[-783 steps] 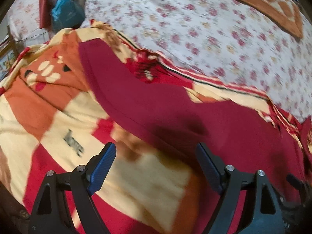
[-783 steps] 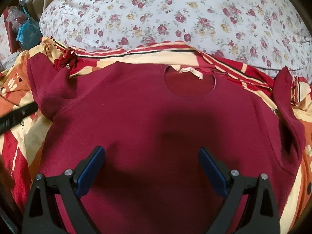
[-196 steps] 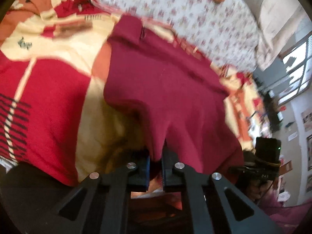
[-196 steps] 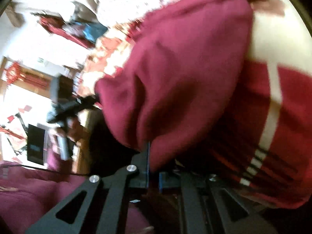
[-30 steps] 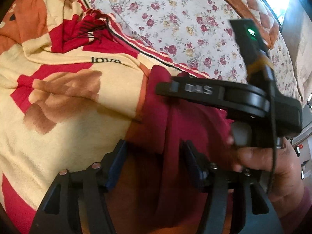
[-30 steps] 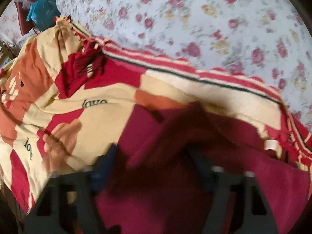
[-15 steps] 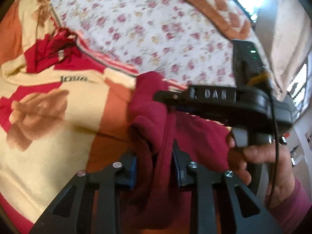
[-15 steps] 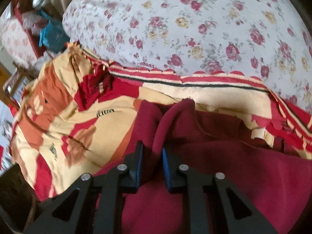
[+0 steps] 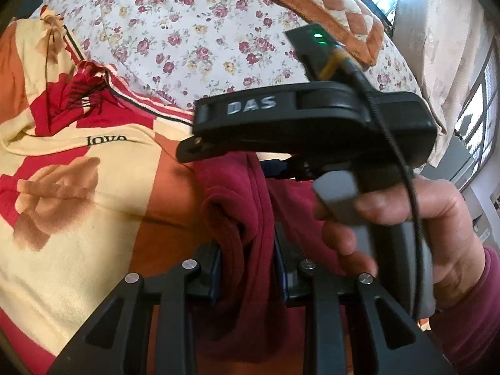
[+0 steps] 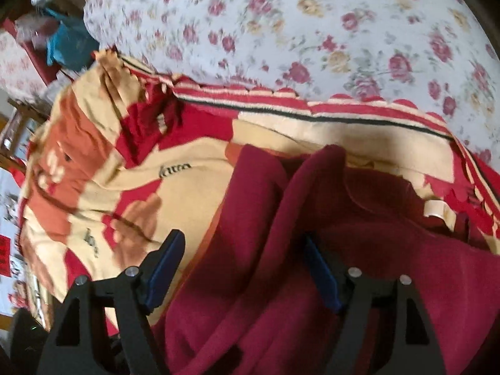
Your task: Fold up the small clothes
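A dark red knit sweater [image 10: 390, 265] lies partly folded on a red, cream and orange blanket [image 9: 78, 187]. In the left wrist view my left gripper [image 9: 248, 268] is shut on a bunched fold of the sweater [image 9: 247, 212]. The right gripper's black body [image 9: 312, 125] hovers just above and beyond that fold, held by a hand. In the right wrist view my right gripper [image 10: 243, 268] is open, its blue pads either side of a raised sweater fold [image 10: 265, 218]. The cream neck label [image 10: 436, 211] shows at the right.
A white bedspread with rose flowers [image 9: 193, 31] covers the bed beyond the blanket. An orange checked pillow [image 9: 328, 3] lies at the far edge. A blue bag [image 10: 67, 47] and clutter sit off the bed's left side. A window [image 9: 475, 118] is at the right.
My right gripper has opened and let go of the sweater fold it pinched half a second ago. My left gripper stays shut on the fold. Both cameras shifted slightly.
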`<control>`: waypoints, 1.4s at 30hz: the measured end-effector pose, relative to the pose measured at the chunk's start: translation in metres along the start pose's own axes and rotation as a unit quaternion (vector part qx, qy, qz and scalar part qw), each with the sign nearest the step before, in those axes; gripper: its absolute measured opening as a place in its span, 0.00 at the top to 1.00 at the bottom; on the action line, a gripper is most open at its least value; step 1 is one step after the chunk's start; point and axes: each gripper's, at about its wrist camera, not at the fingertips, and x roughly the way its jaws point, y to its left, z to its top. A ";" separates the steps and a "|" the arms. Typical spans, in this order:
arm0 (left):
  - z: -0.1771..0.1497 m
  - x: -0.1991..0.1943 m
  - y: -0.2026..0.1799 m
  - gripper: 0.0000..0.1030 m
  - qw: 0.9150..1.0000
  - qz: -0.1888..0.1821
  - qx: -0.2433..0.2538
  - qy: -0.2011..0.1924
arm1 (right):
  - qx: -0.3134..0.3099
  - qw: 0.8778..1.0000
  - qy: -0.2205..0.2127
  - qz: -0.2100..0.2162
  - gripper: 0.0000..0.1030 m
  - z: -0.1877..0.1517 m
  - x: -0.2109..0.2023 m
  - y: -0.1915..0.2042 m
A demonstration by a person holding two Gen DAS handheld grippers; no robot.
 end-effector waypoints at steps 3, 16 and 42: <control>0.000 0.001 0.000 0.94 1.000 0.003 0.000 0.003 | -0.024 0.999 -0.005 -0.028 0.23 -0.002 0.003 0.005; -0.004 0.007 -0.001 0.75 1.000 0.019 0.004 0.016 | -0.047 0.998 -0.032 -0.027 0.70 -0.011 -0.018 -0.008; -0.009 0.001 -0.104 1.00 0.996 0.015 0.081 0.036 | -0.003 0.993 -0.116 0.033 0.76 -0.058 -0.126 -0.081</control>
